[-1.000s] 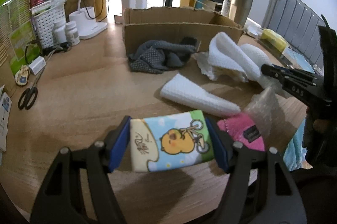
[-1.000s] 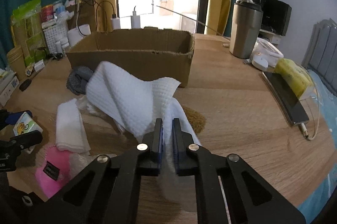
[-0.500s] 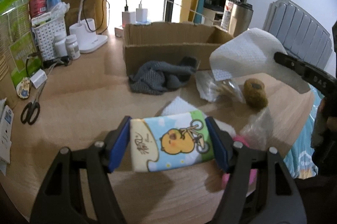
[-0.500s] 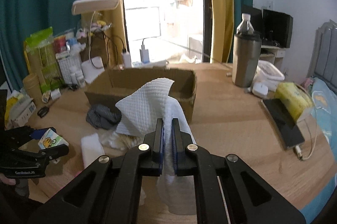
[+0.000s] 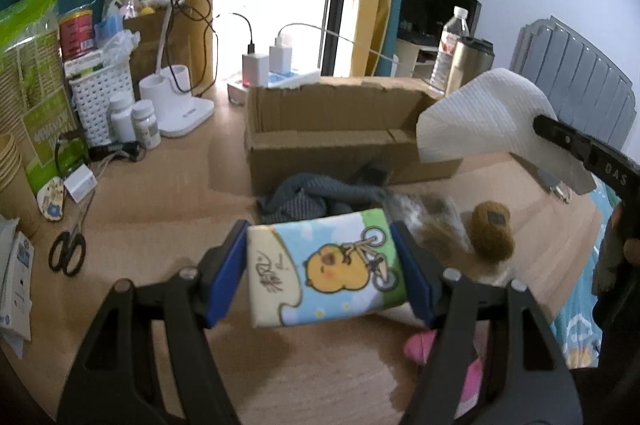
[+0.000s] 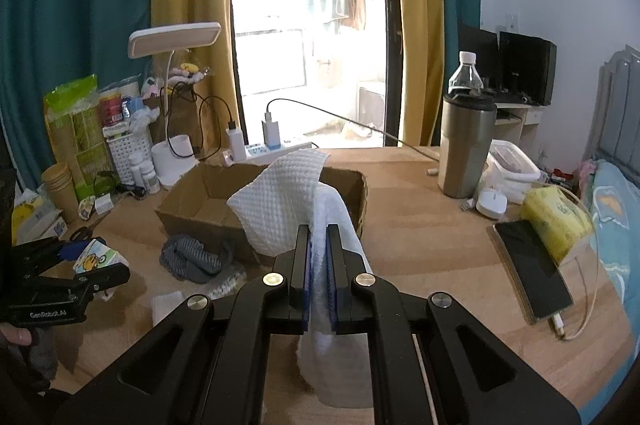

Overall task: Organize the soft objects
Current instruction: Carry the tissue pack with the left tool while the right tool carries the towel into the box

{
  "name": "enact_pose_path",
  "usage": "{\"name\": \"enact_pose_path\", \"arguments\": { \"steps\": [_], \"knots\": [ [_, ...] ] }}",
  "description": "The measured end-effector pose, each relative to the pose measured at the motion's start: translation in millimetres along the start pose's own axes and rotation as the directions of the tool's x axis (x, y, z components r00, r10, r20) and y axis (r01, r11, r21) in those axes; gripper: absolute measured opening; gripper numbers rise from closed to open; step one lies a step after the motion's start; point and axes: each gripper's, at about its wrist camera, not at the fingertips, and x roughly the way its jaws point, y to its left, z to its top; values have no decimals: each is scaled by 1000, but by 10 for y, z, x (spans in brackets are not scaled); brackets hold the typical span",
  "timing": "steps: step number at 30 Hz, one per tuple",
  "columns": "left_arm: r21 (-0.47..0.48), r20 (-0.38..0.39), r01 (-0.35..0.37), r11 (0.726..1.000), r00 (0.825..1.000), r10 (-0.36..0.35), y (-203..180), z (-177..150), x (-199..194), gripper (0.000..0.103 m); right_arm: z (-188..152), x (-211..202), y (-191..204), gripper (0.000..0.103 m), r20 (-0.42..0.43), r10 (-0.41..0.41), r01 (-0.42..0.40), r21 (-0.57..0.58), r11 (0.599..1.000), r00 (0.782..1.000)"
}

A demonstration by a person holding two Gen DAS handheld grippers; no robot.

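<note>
Left wrist view: the left gripper (image 5: 324, 265) is clamped on a tissue pack (image 5: 325, 269), glossy soft plastic with a cartoon chick print, long axis crosswise between the blue pads. The open cardboard box (image 5: 340, 141) lies straight ahead on the wooden table (image 5: 160, 193), beyond a crumpled grey knit cloth (image 5: 316, 199). A brown fuzzy ball (image 5: 491, 231) and a pink item (image 5: 424, 347) are seen on the right, both on the table.

Right wrist view: the right gripper (image 6: 319, 265) is closed on a white waffle-textured towel (image 6: 280, 201), held clear of the table, limp, draping forward and below the jaws. The box is directly ahead and near; the right hand is judged nearer to its opening, so the towel likely goes in first.
</note>
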Motion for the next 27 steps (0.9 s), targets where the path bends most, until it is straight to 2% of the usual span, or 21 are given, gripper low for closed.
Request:
{"name": "enact_pose_path", "arguments": {
  "steps": [13, 27],
  "knots": [
    [-8, 61, -21, 1000, 998, 22, 44, 426, 137, 71, 220, 239, -129, 7, 16, 12, -12, 6, 1000, 1000],
    [-7, 66, -50, 999, 997, 51, 156, 657, 383, 71, 317, 586, -207, 7, -3, 25, -25, 10, 1000, 1000]
  ]
}}
